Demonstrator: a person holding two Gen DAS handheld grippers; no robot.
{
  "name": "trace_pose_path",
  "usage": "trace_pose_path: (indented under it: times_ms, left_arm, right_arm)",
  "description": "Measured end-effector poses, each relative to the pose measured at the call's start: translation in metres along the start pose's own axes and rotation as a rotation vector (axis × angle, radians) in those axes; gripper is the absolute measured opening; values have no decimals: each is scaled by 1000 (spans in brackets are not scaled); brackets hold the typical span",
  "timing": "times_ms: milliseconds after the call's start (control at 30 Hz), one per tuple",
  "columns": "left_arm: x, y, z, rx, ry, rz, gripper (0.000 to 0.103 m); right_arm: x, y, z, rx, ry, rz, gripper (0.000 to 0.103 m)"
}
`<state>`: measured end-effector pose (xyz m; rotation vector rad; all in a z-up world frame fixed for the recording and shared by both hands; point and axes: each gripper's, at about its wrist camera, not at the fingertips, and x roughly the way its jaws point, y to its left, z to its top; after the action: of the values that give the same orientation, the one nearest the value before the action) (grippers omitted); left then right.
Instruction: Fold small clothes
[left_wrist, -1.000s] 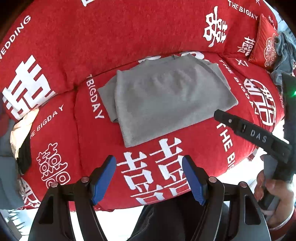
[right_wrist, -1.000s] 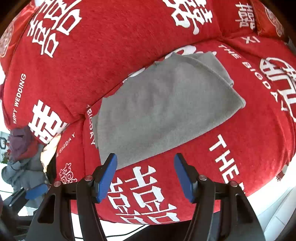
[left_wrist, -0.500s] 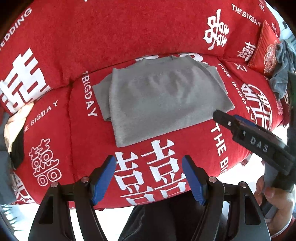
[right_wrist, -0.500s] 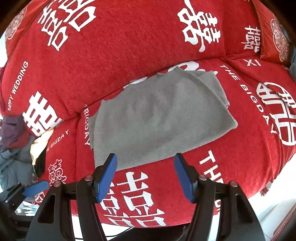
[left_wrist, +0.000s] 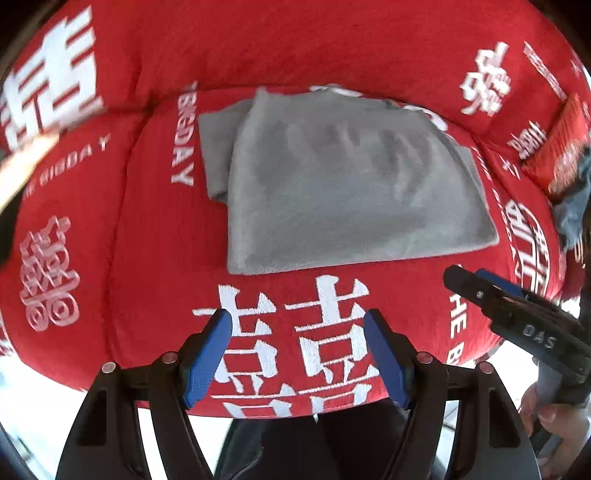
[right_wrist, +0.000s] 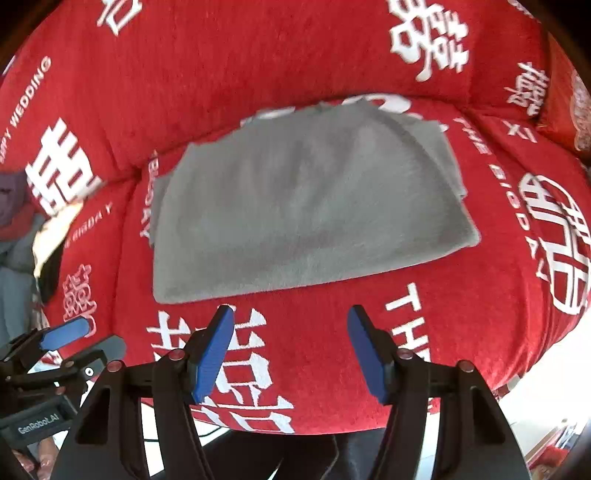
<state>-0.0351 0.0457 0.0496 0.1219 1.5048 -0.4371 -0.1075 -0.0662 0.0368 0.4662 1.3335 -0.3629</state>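
Observation:
A grey garment (left_wrist: 343, 181) lies folded flat on the red sofa seat (left_wrist: 147, 258); it also shows in the right wrist view (right_wrist: 303, 218). My left gripper (left_wrist: 297, 323) is open and empty, hanging above the seat's front edge, short of the garment's near edge. My right gripper (right_wrist: 291, 317) is open and empty, also just short of the garment's near edge. The right gripper shows at the right of the left wrist view (left_wrist: 517, 314), and the left gripper at the lower left of the right wrist view (right_wrist: 62, 343).
The sofa cover is red with white characters and a backrest (right_wrist: 221, 74) behind the garment. A red cushion (left_wrist: 561, 144) and bluish-grey clothes (left_wrist: 576, 206) lie at the right. More clothes (right_wrist: 18, 229) are piled at the left end.
Both grippers have shifted so the garment sits more centred and closer in both views. The garment has not moved. Both grippers stay open.

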Motion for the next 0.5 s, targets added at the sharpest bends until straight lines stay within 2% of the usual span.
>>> trace_pose_path:
  times_ms: [100, 267, 500]
  left_arm:
    - [21, 18, 1, -102, 22, -16, 74]
    - [47, 42, 2, -216, 4, -62, 74]
    - [81, 54, 9, -303, 15, -78, 74]
  right_arm:
    - [22, -5, 4, 39, 47, 108, 67]
    - [71, -21, 5, 215, 163, 386, 68]
    - [125, -26, 9, 325, 225, 570, 69]
